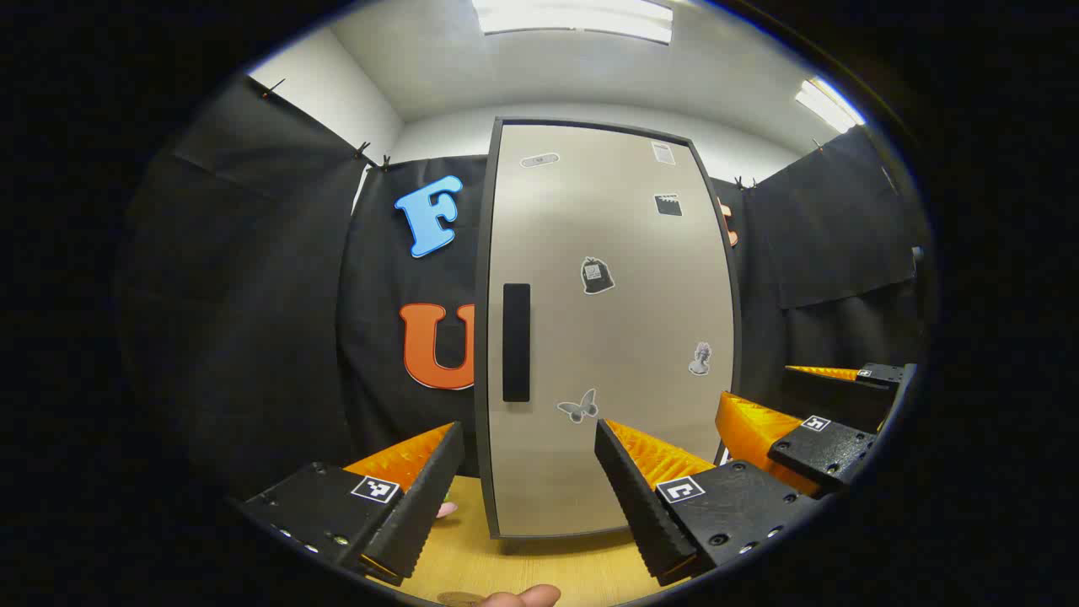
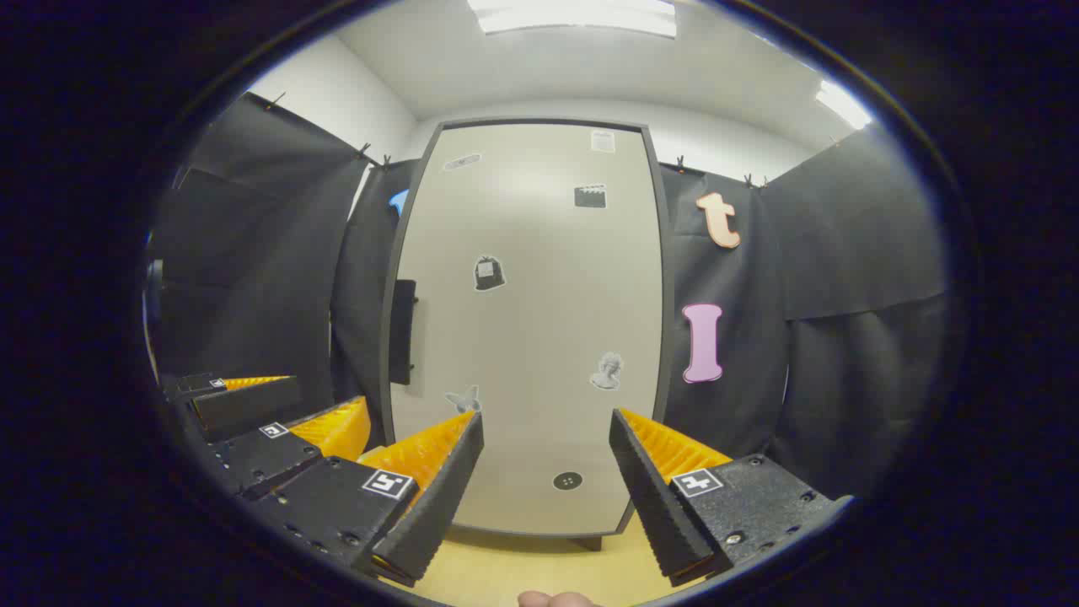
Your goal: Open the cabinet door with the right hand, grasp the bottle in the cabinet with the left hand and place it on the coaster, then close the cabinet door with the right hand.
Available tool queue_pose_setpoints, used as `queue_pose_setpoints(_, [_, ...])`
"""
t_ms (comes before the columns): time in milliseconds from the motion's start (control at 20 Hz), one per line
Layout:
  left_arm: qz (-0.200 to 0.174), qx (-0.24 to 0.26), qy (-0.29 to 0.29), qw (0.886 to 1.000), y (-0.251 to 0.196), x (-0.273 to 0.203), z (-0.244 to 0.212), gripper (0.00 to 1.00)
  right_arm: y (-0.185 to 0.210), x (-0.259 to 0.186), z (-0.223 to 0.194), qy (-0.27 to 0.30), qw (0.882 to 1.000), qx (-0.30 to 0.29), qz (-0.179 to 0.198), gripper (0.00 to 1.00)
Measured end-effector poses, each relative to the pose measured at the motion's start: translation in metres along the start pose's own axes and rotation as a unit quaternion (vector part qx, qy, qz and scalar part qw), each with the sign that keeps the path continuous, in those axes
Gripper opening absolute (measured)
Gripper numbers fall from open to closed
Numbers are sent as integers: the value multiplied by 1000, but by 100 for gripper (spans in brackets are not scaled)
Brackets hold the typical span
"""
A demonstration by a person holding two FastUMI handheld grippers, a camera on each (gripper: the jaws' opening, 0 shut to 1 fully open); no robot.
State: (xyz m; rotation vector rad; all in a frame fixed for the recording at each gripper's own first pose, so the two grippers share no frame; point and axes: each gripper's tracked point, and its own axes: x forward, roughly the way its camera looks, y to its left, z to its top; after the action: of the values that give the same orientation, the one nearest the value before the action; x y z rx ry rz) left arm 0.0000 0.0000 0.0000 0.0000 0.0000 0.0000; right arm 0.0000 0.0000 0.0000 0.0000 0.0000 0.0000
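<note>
Tall beige cabinet door with dark frame shut, standing on light wooden table; black vertical handle near its left edge. Left tongs open, empty, before door; right tongs likewise open, empty.

Bright ceiling panels; sharp, fisheye-warped edges.

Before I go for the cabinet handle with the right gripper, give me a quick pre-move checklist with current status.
1. Cabinet door shut, nothing started: ok.
2. Handle in sight on the door's left edge: ok.
3. Right gripper open, nothing between the fingers: ok.
4. Left gripper open and empty, ready for the bottle: ok.
5. Left gripper beside the right, nearer the handle side, may crowd the reach: not ok.
6. Bottle and coaster positions: cannot tell.
</note>
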Motion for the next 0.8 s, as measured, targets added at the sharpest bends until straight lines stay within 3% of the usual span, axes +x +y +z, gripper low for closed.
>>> queue_pose_setpoints(800, [6,-9,12,1000,-7,-7,-7,95,-4,-11,-7,17,1000,6,1,97])
